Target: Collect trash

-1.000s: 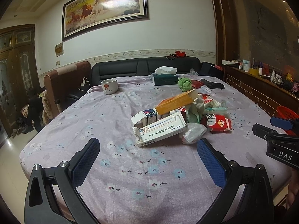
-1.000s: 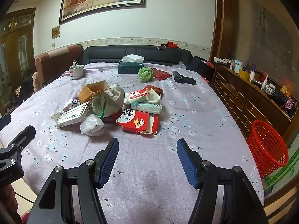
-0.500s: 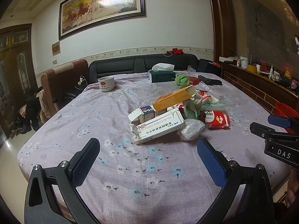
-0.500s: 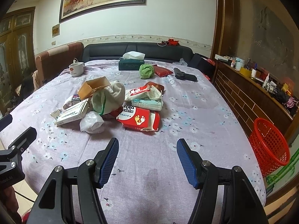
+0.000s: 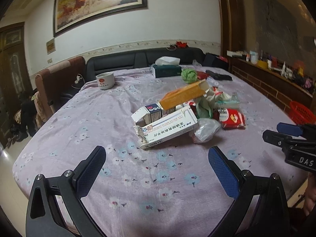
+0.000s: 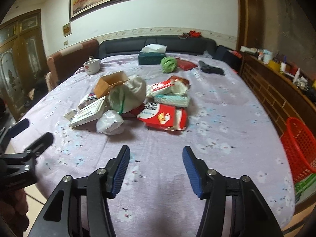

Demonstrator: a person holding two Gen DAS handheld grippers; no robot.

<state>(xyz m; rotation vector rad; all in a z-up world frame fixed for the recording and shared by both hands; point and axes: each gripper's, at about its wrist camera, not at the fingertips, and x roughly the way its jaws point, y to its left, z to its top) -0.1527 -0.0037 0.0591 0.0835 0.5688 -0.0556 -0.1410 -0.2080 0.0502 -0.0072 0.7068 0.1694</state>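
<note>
Red basket (image 6: pixel 298 148) is set at three o'clock for trash (image 6: pixel 130 102) heaped at twelve; both tongs (image 5: pixel 157 164) (image 6: pixel 156 165) are held released, empty, short of it.

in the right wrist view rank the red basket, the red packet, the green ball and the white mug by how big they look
1. red basket, though the frame edge cuts it off.
2. red packet.
3. green ball and white mug look about alike; both sit far back, so I won't rank them.
</note>
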